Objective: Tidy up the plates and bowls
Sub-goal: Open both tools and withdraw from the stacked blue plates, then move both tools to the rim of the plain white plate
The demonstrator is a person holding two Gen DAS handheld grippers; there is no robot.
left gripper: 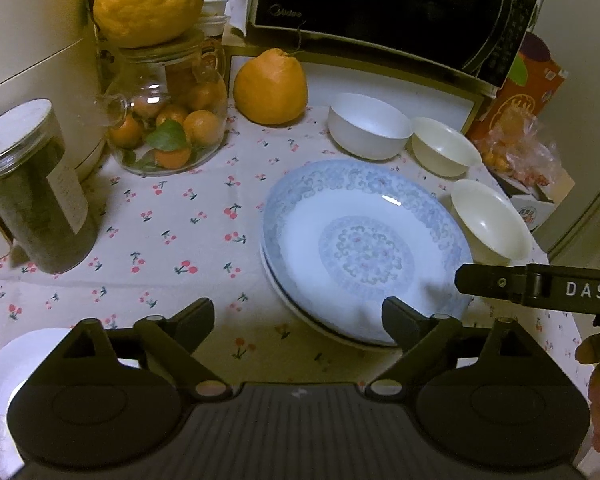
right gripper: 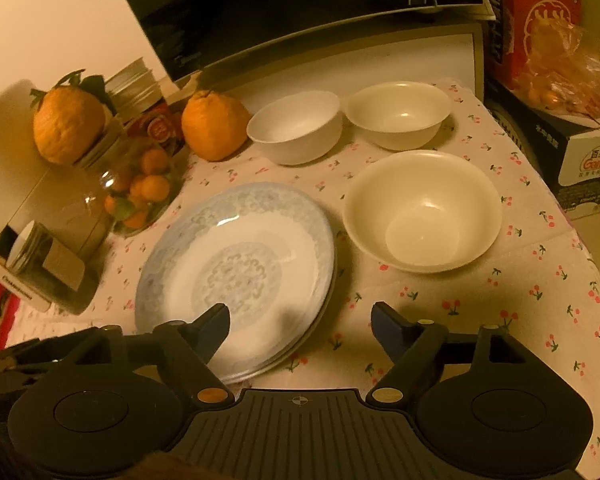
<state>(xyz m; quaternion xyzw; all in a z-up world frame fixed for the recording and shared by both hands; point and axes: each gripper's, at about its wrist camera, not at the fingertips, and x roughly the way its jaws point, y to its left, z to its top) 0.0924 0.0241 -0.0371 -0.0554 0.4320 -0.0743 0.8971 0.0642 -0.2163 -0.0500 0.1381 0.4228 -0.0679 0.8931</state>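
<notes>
A blue-patterned plate [left gripper: 364, 248] lies stacked on another plate on the cherry-print tablecloth; it also shows in the right wrist view [right gripper: 240, 256]. Three empty bowls stand near it: a white bowl [left gripper: 368, 126] [right gripper: 296, 128], a cream bowl [left gripper: 444, 146] [right gripper: 398, 114] at the back, and a larger cream bowl [left gripper: 490, 222] [right gripper: 422, 210] right of the plates. Another white plate [left gripper: 8, 364] lies at the lower left. My left gripper [left gripper: 298, 314] is open, hovering above the plates' near edge. My right gripper [right gripper: 300, 320] is open, its left finger over the plate stack.
A microwave [left gripper: 380, 8] stands on a shelf at the back. A glass jar of small oranges [left gripper: 168, 128], two large citrus fruits [left gripper: 270, 88] [left gripper: 148, 0] and a dark-filled jar [left gripper: 36, 188] stand at the left. Boxes and a bag [right gripper: 564, 72] are at the right.
</notes>
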